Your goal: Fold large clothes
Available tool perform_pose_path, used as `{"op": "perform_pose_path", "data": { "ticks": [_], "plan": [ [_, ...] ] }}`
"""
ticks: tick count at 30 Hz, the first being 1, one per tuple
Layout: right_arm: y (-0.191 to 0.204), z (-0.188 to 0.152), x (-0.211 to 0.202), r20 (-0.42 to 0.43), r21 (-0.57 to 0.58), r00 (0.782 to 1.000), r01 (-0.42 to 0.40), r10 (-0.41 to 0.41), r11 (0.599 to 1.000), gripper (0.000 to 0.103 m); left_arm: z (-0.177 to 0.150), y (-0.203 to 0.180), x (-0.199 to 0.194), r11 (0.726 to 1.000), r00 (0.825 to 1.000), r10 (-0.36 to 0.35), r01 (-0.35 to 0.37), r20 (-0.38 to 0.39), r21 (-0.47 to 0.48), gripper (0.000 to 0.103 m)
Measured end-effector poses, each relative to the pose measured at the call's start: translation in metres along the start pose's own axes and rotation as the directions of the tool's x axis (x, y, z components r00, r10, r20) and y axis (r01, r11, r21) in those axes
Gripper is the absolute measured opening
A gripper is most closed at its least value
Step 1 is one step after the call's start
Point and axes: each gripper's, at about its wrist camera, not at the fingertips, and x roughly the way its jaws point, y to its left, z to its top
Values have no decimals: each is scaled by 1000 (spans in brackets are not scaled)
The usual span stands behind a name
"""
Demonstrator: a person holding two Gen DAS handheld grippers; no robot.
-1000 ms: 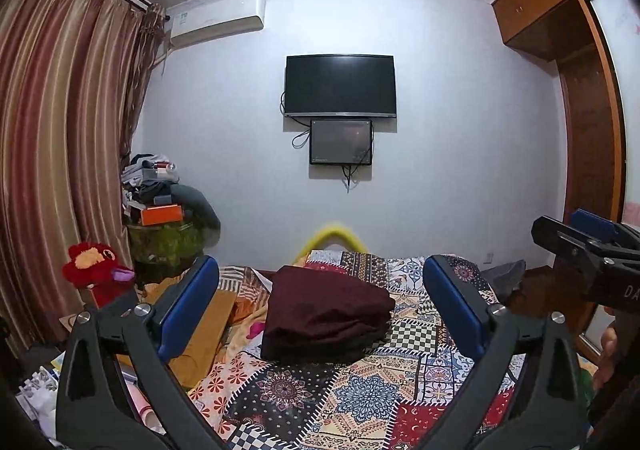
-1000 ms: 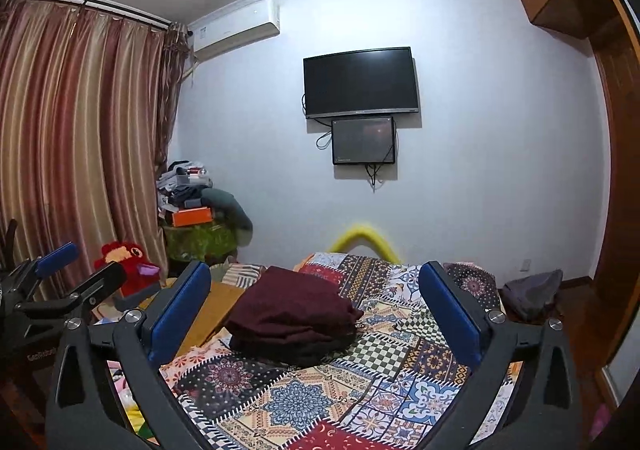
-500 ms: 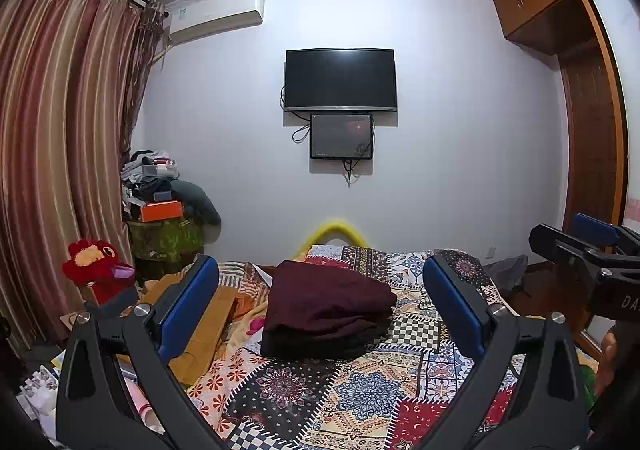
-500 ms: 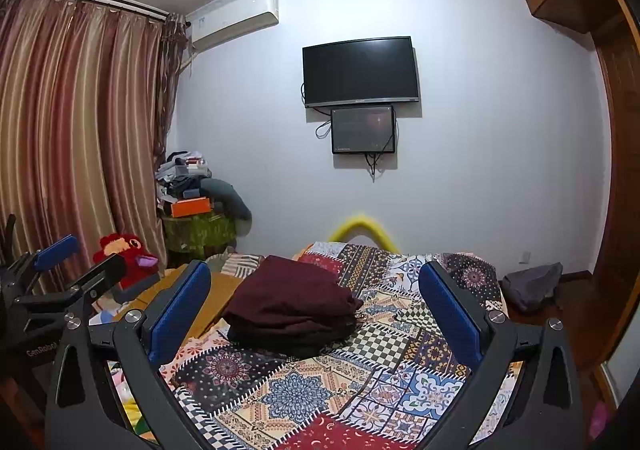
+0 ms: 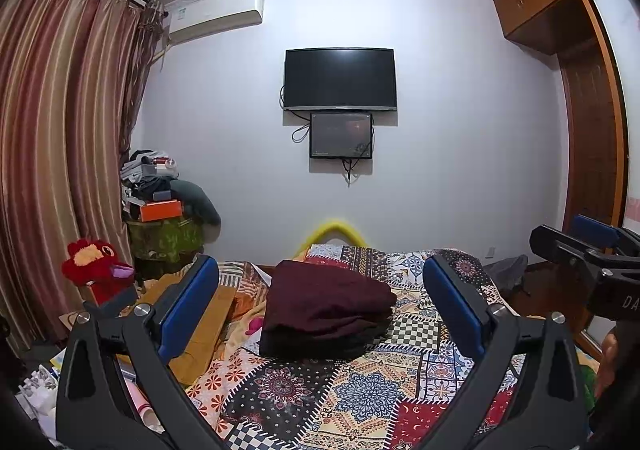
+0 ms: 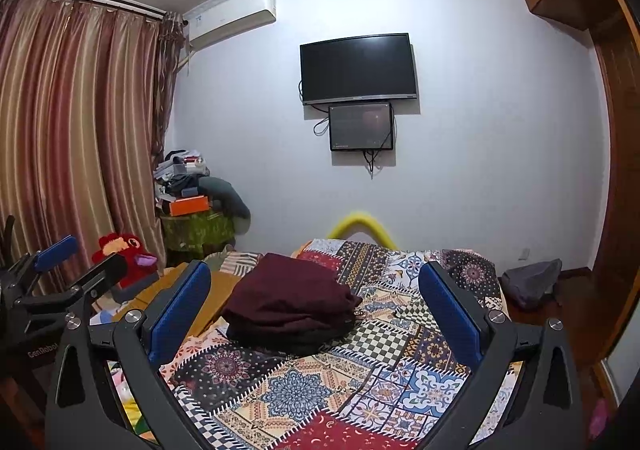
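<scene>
A folded dark maroon garment [image 5: 326, 308] lies in a stack on the patchwork bed cover [image 5: 360, 394]; it also shows in the right wrist view [image 6: 290, 306]. My left gripper [image 5: 320, 310] is open and empty, held back above the near part of the bed, apart from the garment. My right gripper [image 6: 314, 308] is open and empty too, at a similar distance. The right gripper shows at the right edge of the left wrist view [image 5: 580, 250], and the left gripper at the left edge of the right wrist view [image 6: 68, 270].
A red plush toy [image 5: 94, 264] and cardboard [image 5: 200, 326] lie left of the bed. A cluttered green stand [image 5: 164, 226] is by the striped curtain [image 5: 60, 154]. A TV [image 5: 340, 78] hangs on the far wall. A wooden wardrobe [image 5: 592, 130] stands right, a grey bag [image 6: 532, 282] on the floor.
Both grippers have tilted slightly so the room appears a little lower in view. Both stay open and empty; the garment has not moved.
</scene>
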Motion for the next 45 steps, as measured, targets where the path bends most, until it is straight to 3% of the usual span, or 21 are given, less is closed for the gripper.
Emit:
{"op": "perform_pose_path", "data": {
  "ticks": [45],
  "plan": [
    [-1,-1,3,-17,16,1000,2,-2,1000,103,-6,1,6,998,998,-52,51,-30,-26,103]
  ]
}}
